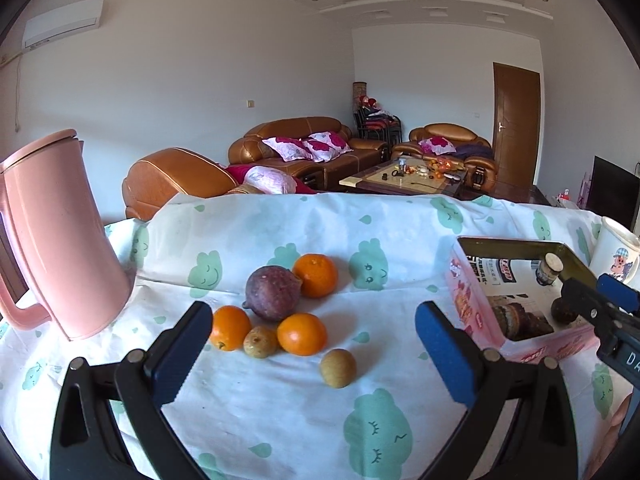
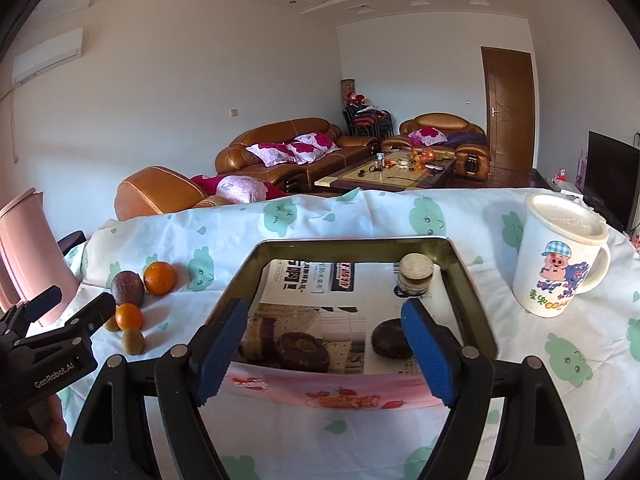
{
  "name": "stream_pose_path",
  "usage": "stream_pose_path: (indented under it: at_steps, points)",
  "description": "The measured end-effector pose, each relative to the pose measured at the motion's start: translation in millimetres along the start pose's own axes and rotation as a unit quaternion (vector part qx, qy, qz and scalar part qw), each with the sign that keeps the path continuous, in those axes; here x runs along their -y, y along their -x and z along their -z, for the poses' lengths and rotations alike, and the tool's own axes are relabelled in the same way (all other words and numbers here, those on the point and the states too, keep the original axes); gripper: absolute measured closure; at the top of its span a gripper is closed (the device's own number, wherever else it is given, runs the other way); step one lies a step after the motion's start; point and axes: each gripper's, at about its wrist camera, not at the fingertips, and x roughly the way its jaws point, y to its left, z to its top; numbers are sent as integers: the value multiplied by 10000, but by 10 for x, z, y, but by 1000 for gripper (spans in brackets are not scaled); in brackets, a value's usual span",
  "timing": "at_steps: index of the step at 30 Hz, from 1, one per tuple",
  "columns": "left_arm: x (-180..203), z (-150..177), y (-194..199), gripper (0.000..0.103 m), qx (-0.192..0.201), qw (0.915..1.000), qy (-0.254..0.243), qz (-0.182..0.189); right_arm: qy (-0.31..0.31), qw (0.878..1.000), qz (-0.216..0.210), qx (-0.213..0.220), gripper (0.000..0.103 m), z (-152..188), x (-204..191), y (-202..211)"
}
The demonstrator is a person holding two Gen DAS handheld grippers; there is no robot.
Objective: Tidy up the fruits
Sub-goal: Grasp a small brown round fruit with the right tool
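Three oranges (image 1: 301,334), a purple passion fruit (image 1: 273,293) and two small tan fruits (image 1: 338,368) lie in a cluster on the cloth-covered table. My left gripper (image 1: 314,354) is open and empty, just short of the cluster. The same fruits show at the left of the right wrist view (image 2: 129,316). A pink tin box (image 2: 344,394) lined with newspaper holds a dark round fruit (image 2: 390,338) and a small corked jar (image 2: 416,276). My right gripper (image 2: 326,354) is open and empty above the box's near edge.
A pink jug (image 1: 60,236) stands at the left. A white lidded cartoon mug (image 2: 558,256) stands right of the box. The table's far edge drops off toward sofas and a coffee table.
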Motion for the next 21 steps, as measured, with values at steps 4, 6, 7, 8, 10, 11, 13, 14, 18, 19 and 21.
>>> stream_pose_path:
  at_steps: [4,6,7,8,10,11,13,14,18,19,21]
  points:
    - [-156,10,-15,0,-33,10000,-4,-77,152,9998,-147,-71,22,26,-283,-37]
    - [-253,9,-28,0,-60,9999,-28,-157,217,9996,-181,-73,22,38,-430,-53]
    - [-308,5,-44,0,-90,9997,-19,-232,243,9995,-206,-81,22,40,-501,-63]
    - [-375,-1,-61,0,-132,9994,16,-312,264,9993,-254,-98,22,46,-563,-72]
    - [-542,-20,-100,0,-224,9985,154,-470,330,9985,-390,-174,22,70,-705,-102]
    - [-635,-30,-113,0,-256,9978,240,-560,397,9980,-439,-219,22,79,-775,-114]
    - [-809,-55,-140,0,-303,9960,388,-743,609,9966,-502,-256,22,102,-930,-126]
    - [-890,-61,-153,0,-320,9951,443,-823,731,9957,-520,-236,22,110,-1009,-123]
    - [-1133,-70,-215,0,-441,9915,537,-1100,1273,9894,-669,-217,23,148,-1348,-138]
    - [-1165,-68,-242,0,-506,9906,519,-1158,1464,9863,-689,-326,23,165,-1448,-179]
    - [-1216,-57,-303,0,-650,9892,473,-1222,1762,9797,-742,-601,23,202,-1618,-285]
